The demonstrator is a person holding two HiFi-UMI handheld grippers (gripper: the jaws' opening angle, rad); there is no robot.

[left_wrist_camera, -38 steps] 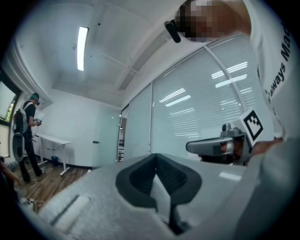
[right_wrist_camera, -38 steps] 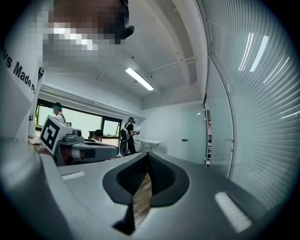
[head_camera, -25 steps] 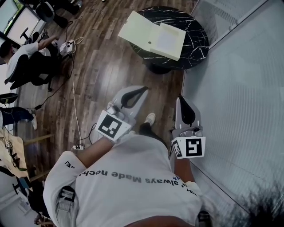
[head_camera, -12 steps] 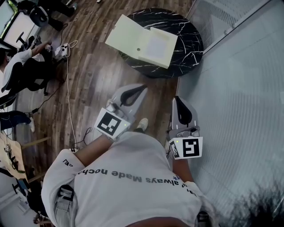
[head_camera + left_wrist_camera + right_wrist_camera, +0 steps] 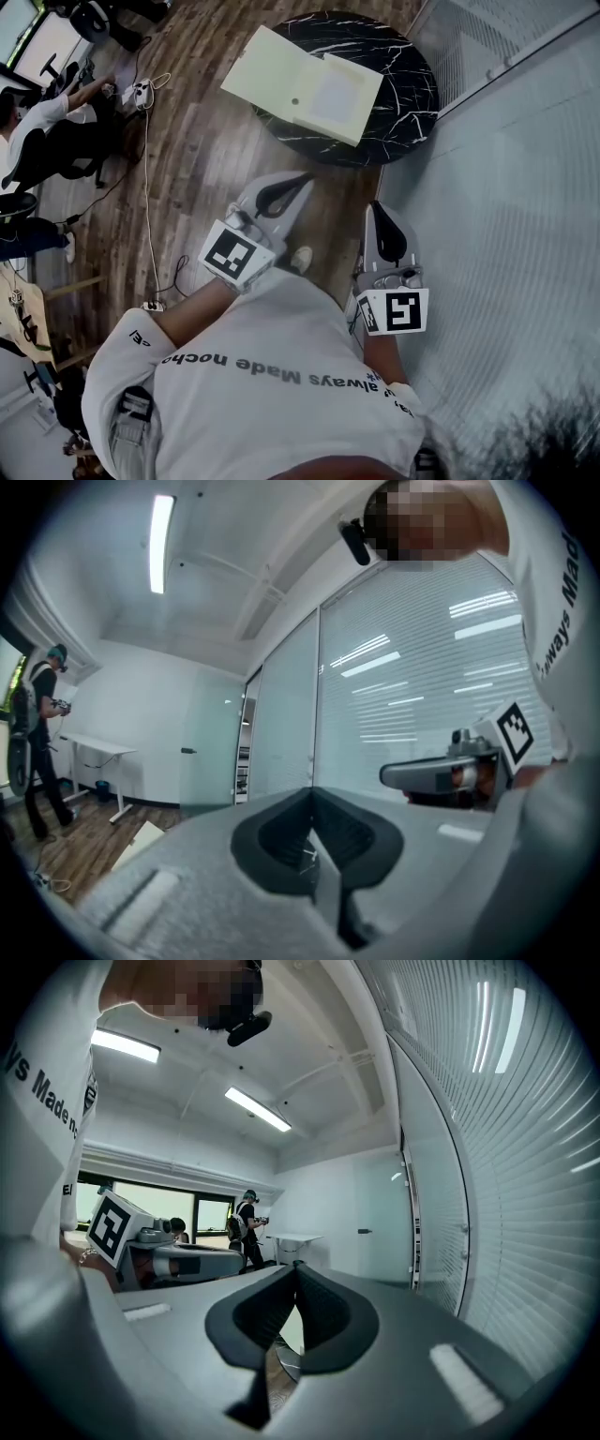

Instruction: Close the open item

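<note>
Left gripper (image 5: 312, 794): jaws fully together, the dark pads meeting along their inner edges; nothing held between them and nothing touched; it is held level, and its marker cube (image 5: 232, 258) is just in front of the person's white shirt (image 5: 281, 375).

Right gripper (image 5: 296, 1267): jaws likewise together at the tips; nothing clamped; only a sliver of floor and worktop edge shows through the gap lower down between the pads; in the head view this gripper lies close beside the glass partition (image 5: 506, 206), roughly parallel with the left one, the two well apart from each other.

Task item: a pale yellow box (image 5: 305, 82), open; its lid (image 5: 267, 67) is folded out flat to the left and overhangs the worktop's edge; the tray part (image 5: 345, 92) lies to the right of the lid; the box rests on a round black marbled worktop (image 5: 412, 94).

Both grippers are over the wood floor (image 5: 197, 159), short of the worktop and pointing towards it; neither touches the box.
</note>
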